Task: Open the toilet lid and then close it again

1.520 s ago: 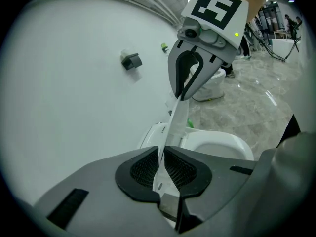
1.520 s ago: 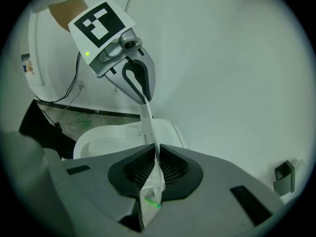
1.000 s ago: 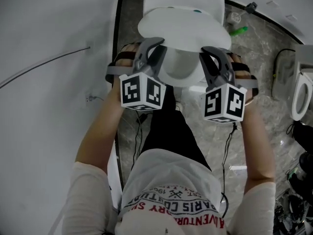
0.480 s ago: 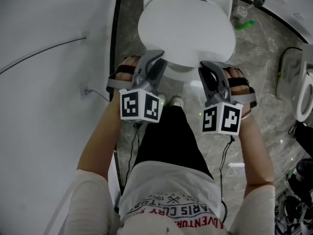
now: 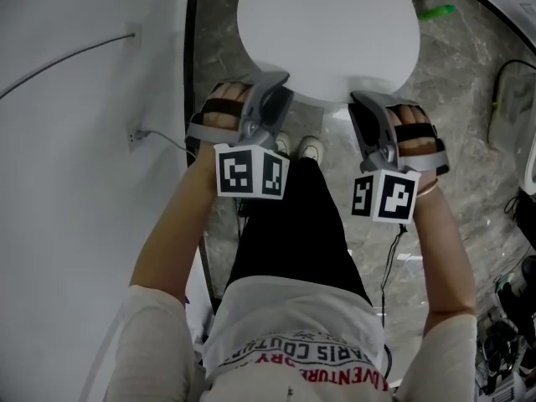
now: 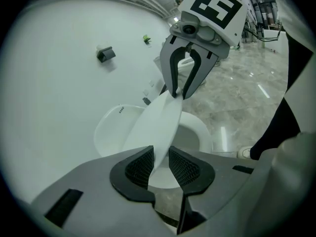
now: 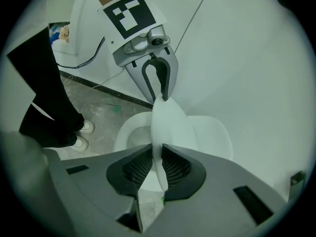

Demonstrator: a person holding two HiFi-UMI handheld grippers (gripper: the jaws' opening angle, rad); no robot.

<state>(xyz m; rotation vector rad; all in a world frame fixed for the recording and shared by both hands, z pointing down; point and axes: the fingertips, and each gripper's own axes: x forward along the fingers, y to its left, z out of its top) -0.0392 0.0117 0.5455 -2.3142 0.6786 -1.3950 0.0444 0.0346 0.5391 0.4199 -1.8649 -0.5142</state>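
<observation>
Head view showed the person's legs (image 5: 293, 216) planted right at the toilet's front. The white wall (image 5: 67, 182) sat close on the left, and open marble floor (image 5: 469, 141) spread to the right. The left gripper (image 5: 280, 97) had the front rim of the toilet lid (image 5: 335, 32) between its pads, jaws opening, with a gap beside the rim. The right gripper (image 5: 362, 105) was clamped on the rim further along. The lid was plain, white, smooth and oval, and it hung tilted above the seat (image 6: 200, 132), the bowl showing underneath.
</observation>
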